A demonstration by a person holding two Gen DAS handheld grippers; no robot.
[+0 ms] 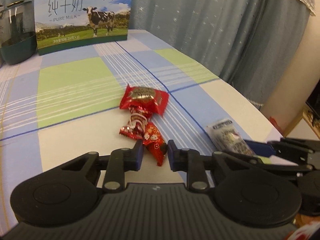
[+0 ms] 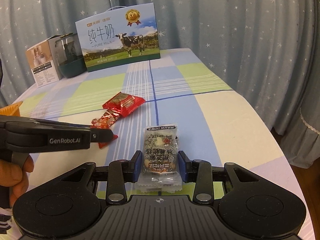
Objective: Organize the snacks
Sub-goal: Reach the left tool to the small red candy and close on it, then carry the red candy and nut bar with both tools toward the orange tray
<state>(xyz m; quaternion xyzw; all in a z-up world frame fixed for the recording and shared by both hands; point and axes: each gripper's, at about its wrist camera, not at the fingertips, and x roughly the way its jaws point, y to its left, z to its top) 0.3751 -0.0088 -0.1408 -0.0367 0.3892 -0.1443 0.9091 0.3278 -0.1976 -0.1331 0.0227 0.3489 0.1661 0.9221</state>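
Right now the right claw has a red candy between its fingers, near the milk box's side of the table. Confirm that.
Wrong snack. The right wrist view shows the right claw around a clear-wrapped sesame snack. The red candy sits in the left claw.

Each hand-held gripper [image 1: 155,154] is matte black with blue pads [image 2: 137,167], silver rivets, round side discs; one reads "GenRobot.AI".

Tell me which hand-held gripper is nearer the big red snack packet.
Left. The left hand-held gripper straddles a small red candy just short of the big red snack packet; the right hand-held gripper sits further off, around the clear packet.
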